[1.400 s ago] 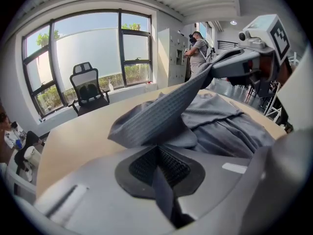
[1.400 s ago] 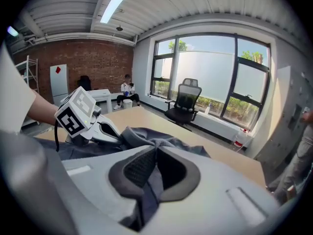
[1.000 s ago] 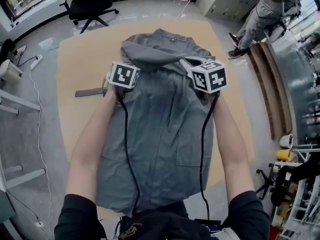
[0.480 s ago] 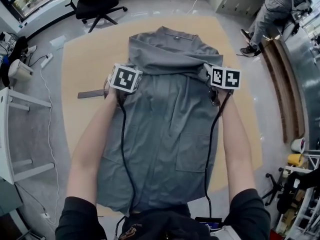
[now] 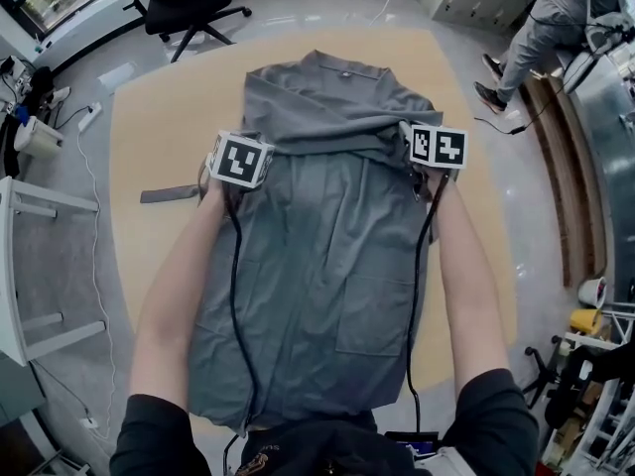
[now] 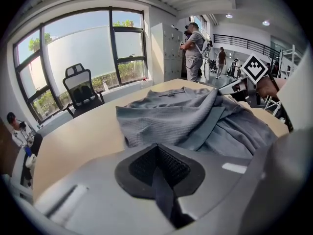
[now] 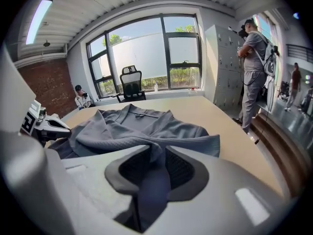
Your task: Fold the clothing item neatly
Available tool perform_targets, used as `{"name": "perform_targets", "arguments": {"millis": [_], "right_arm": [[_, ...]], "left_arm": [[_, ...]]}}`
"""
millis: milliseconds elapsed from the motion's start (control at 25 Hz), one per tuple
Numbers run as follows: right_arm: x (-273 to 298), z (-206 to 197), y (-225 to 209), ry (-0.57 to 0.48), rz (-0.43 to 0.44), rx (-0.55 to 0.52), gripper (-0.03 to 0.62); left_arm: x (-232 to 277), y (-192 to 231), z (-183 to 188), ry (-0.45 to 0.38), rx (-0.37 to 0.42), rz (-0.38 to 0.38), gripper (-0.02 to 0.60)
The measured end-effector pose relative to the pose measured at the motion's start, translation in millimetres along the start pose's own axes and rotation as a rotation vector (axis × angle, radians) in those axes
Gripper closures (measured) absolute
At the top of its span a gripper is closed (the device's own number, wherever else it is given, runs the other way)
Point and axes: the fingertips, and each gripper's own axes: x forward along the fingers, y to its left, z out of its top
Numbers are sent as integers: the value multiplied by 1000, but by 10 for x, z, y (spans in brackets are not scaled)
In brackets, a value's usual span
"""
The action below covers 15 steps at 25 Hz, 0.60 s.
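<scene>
Here, grey shirt [image 5: 327, 266] flat on wooden table [image 5: 149, 107], top portion folded down. Left gripper [image 6: 156, 150]: jaws pressed together, pinching fold's edge. Right gripper [image 7: 155, 153]: jaws just opening, fabric loose between them.

Head view: from high up, steeply down on the tan wooden worktop [image 5: 149, 117].

Left gripper view: rides the left tool [image 5: 246, 139], low and close over the worktop, facing the tall dark-framed windows [image 6: 73, 58].

Right gripper view: rides the right tool [image 5: 407, 137], equally low, same heading.

All three share the grey ribbed shirt [image 5: 327, 226] and black swivel office chair [image 5: 189, 3]. Each gripper view catches the other tool at its edge.
</scene>
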Motion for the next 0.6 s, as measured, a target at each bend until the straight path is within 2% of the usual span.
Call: {"name": "perform_targets", "arguments": {"millis": [80, 200, 280, 480, 600], "right_arm": [[25, 9, -88, -1, -28, -10, 475], [-54, 48, -202, -24, -61, -2, 474], [-136, 70, -181, -38, -51, -8, 474], [-292, -38, 305, -5, 123, -116, 485], [-277, -174, 535, 35, 190, -160, 487]], "left_arm": [[43, 10, -2, 3, -2, 1, 574], [66, 16, 31, -4, 1, 4, 574], [64, 3, 45, -8, 9, 6, 574], [57, -82, 70, -8, 8, -3, 574], [53, -142, 105, -15, 9, -14, 574]]}}
